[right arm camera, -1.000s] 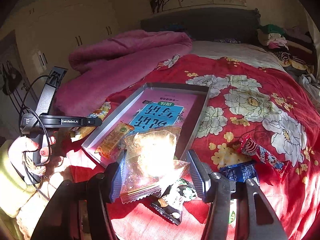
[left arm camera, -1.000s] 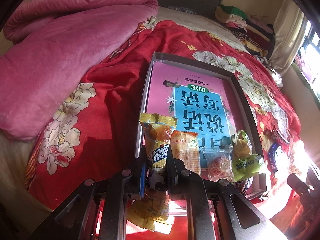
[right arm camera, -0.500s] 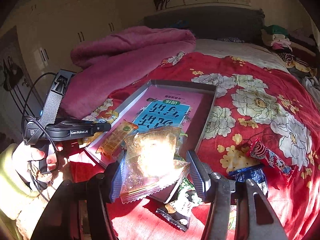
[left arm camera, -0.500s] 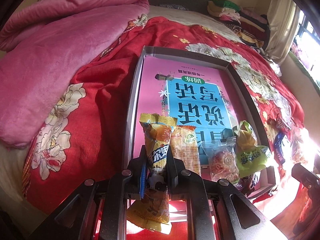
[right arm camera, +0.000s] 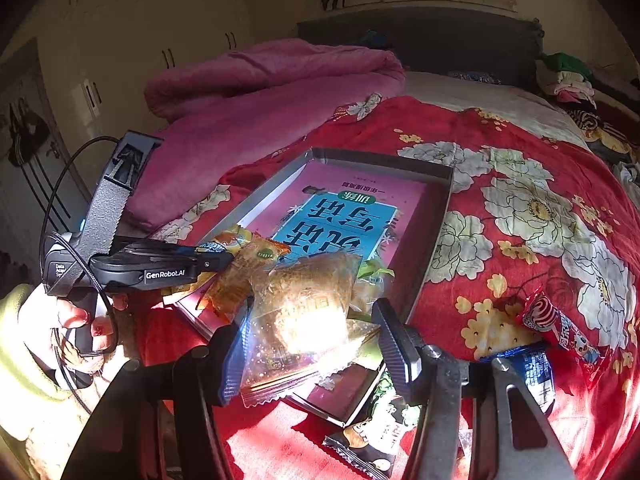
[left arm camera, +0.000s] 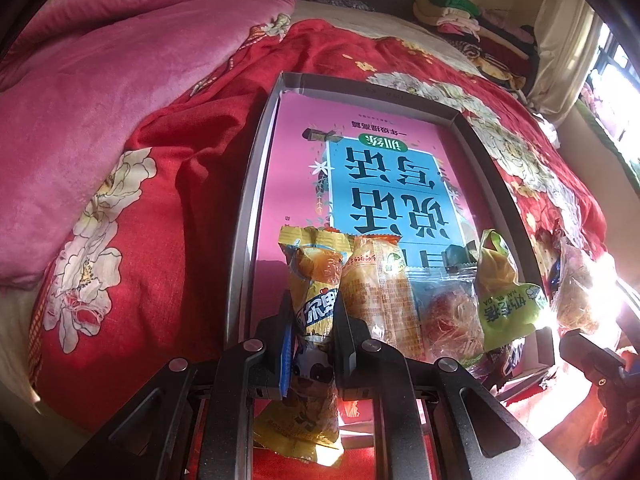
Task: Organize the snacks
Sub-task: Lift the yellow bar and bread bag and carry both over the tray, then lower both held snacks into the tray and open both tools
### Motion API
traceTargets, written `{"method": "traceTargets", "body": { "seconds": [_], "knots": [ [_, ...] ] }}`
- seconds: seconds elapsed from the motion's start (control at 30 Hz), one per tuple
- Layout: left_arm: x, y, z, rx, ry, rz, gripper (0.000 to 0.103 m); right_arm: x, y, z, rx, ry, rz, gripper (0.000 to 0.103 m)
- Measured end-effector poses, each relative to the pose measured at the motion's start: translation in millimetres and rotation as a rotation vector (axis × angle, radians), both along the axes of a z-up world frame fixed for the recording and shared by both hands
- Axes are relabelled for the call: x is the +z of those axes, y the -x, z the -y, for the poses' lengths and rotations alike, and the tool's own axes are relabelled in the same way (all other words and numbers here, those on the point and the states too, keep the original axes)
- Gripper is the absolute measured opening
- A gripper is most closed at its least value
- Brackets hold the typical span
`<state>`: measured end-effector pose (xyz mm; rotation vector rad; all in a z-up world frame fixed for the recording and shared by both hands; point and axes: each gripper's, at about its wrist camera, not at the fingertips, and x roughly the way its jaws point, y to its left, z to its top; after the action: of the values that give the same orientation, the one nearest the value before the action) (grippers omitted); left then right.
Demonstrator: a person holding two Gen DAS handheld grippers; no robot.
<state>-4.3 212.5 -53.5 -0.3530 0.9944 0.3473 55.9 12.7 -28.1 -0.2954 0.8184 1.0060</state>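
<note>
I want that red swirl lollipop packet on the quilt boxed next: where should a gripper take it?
Grip the red lollipop packet across its narrow middle, coming from above. It lies flat, long and slim on the floral quilt, beside the blue packet, so the short sides are free.

Bed point(right arm camera: 460, 92) under a red floral cover point(left arm camera: 140, 272); on it — grey tray point(left arm camera: 248, 200), pink quilt point(left arm camera: 100, 100), loose snack packets point(right arm camera: 560, 328).

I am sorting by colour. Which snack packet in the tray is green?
The green packet, standing at the right end of the row in the tray; its neighbours are orange, yellow or clear.
</note>
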Motion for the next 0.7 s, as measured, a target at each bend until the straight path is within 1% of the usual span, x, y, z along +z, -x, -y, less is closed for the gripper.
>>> {"method": "traceTargets", "body": {
  "seconds": [0.43, 0.7],
  "knots": [
    [-4, -3, 6, -0.014, 0.015, 0.002, 0.016, -14, 0, -17, 0.035, 0.039, 0.005, 0.058],
    [-4, -4, 7, -0.016, 0.016, 0.001, 0.016, -23, -4, -24, 0.033, 0.057, -0.001, 0.058]
  ]
}}
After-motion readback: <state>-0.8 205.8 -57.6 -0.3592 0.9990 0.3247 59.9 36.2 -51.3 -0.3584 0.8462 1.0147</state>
